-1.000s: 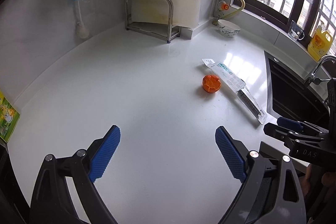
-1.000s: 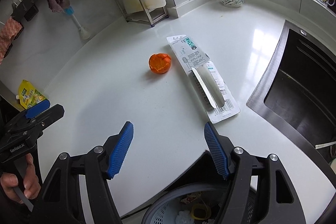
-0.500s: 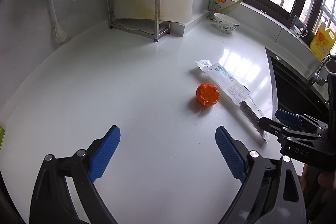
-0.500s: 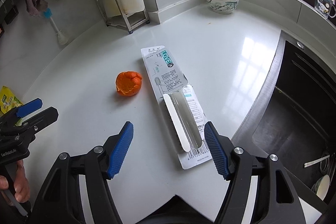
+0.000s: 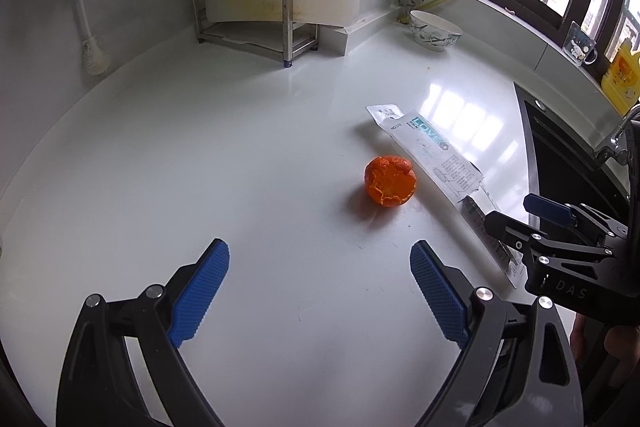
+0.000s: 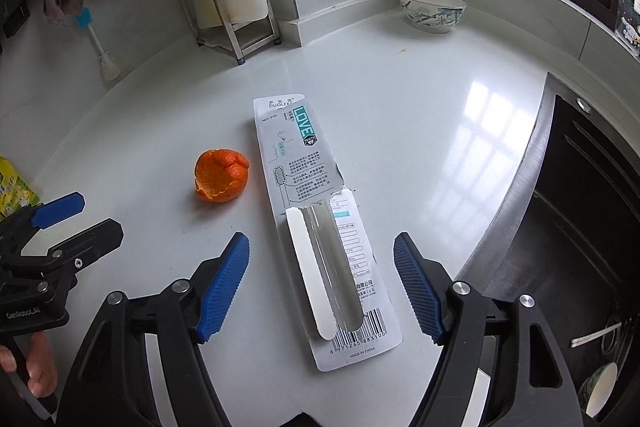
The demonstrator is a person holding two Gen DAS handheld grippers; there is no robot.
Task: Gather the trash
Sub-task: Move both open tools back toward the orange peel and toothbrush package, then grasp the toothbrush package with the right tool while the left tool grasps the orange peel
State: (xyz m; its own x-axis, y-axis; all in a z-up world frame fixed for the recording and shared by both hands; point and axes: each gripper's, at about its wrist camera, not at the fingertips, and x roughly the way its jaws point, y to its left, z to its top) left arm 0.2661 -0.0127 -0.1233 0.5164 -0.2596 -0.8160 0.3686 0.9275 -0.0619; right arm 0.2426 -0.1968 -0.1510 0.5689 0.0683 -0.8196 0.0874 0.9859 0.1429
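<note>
An orange peel (image 5: 390, 180) (image 6: 221, 176) lies on the white counter (image 5: 200, 155), beside a long opened toothbrush package (image 5: 432, 153) (image 6: 320, 227). My left gripper (image 5: 320, 287) is open, hovering short of the peel and slightly to its left, nothing between its blue pads. My right gripper (image 6: 322, 283) straddles the near end of the package from above, its jaws opening wider; the pads stand apart from the card on both sides. Each gripper shows at the edge of the other's view: the right gripper (image 5: 560, 239) and the left gripper (image 6: 48, 231).
A dark sink (image 6: 592, 227) (image 5: 560, 155) opens on the right. At the back stand a steel rack (image 5: 248, 11), a patterned bowl (image 5: 434, 35), a brush (image 5: 90, 27) against the wall and a yellow bottle (image 5: 622, 75). A yellow-green packet (image 6: 12, 187) lies far left.
Both grippers have moved forward and down toward the trash. The peel and package now look larger and nearer; the package has come between the right gripper's jaws, which spread slightly wider.
</note>
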